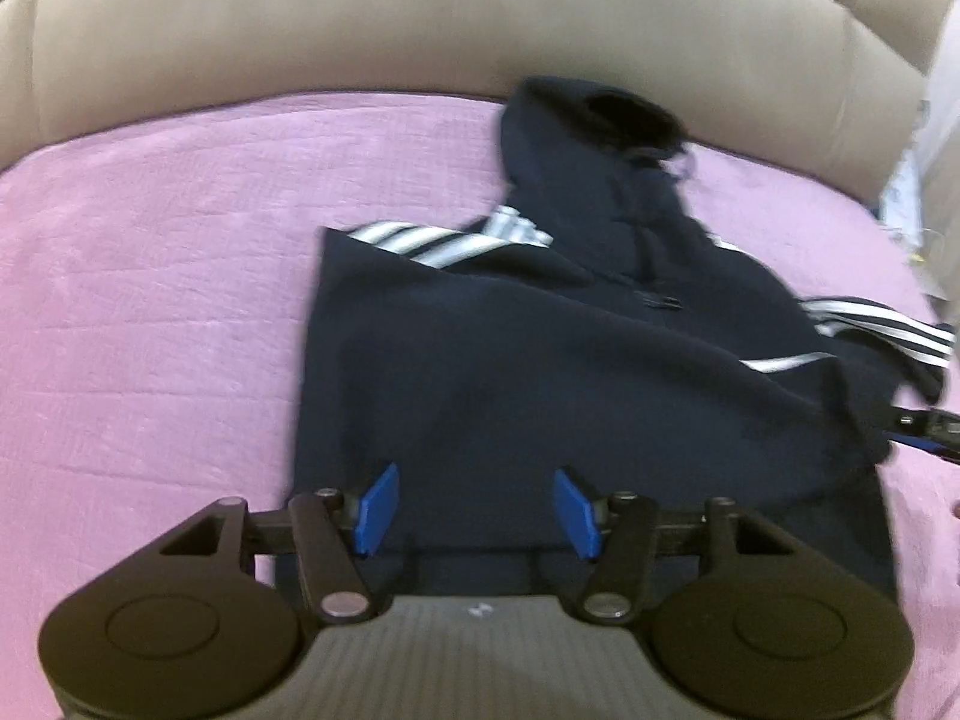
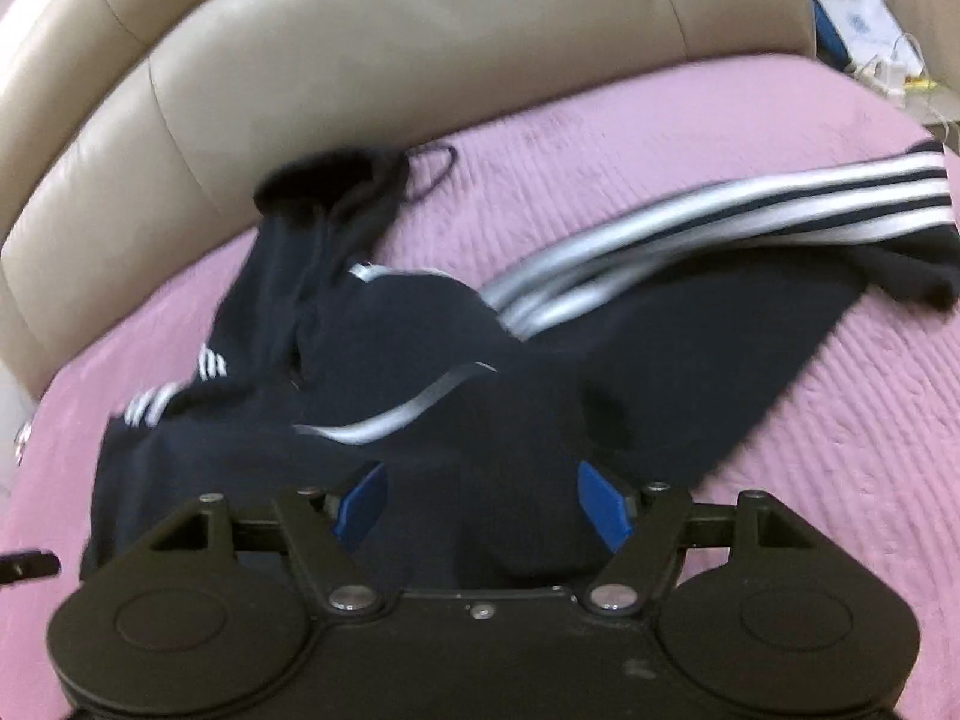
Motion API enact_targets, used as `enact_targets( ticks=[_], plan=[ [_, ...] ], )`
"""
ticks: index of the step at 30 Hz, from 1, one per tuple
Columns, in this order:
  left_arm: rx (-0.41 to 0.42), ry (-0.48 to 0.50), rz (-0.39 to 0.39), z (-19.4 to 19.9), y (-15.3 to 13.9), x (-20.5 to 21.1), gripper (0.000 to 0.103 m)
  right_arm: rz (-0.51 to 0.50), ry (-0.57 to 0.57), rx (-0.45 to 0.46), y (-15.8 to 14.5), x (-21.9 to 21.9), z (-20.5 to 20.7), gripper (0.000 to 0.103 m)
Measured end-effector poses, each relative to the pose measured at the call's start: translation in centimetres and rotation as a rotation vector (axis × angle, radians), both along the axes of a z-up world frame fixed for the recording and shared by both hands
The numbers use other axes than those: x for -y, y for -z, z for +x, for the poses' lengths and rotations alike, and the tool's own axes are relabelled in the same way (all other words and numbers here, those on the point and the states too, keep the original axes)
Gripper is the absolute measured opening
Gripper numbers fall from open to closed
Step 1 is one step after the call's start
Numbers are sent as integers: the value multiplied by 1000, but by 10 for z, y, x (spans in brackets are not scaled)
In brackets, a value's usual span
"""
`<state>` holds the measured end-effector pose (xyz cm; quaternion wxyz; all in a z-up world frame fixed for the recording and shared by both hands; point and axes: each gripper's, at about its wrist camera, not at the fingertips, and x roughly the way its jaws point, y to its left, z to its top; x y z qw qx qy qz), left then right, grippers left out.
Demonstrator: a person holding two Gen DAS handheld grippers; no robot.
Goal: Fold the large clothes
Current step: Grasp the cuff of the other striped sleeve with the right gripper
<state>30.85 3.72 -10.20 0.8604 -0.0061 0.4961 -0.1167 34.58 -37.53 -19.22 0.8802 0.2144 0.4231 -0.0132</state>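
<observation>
Pink bedspread (image 1: 150, 300) filling both frames, tan headboard (image 1: 360, 30) along the top. Navy hoodie (image 1: 540, 372) at centre (3 white sleeve stripes). Left gripper (image 1: 477, 510) and right gripper (image 2: 480, 501) spread wide over its hem.

Both views are smeared by motion blur, so the weave and small print on the navy hooded sweatshirt with white sleeve stripes (image 1: 540, 360) cannot be read. In the left wrist view its striped right sleeve (image 1: 888, 330) runs off the right edge, and its hem is hidden behind the left gripper (image 1: 476, 507). In the right wrist view, the right gripper (image 2: 483, 507) covers the hem; whether cloth lies between the pads is unclear. The white clutter beside the pink quilted bed cover (image 2: 780, 120) at top right (image 2: 864, 18) is too small and cropped to identify.
</observation>
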Motion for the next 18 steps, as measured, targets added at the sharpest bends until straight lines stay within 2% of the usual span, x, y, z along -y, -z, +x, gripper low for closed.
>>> enact_targets(
  ticks=[2, 4, 8, 10, 14, 18],
  plan=[
    [1, 39, -34, -11, 3, 6, 63, -37, -8, 7, 5, 29, -10, 84],
    [-1, 46, -40, -14, 10, 9, 63, -62, 46, 19, 13, 68, -23, 84],
    [-14, 64, -84, -8, 23, 12, 63, 44, 250, 26, 36, 154, -50, 84],
    [-4, 71, -80, -3, 28, 13, 63, 75, 331, 47, 44, 184, -56, 84],
    [-9, 72, -62, 1, 34, 11, 63, 75, 418, 96, 56, 222, -47, 84],
    [-14, 63, -70, 10, 40, 10, 63, 166, 474, 165, 67, 244, -30, 84]
  ],
)
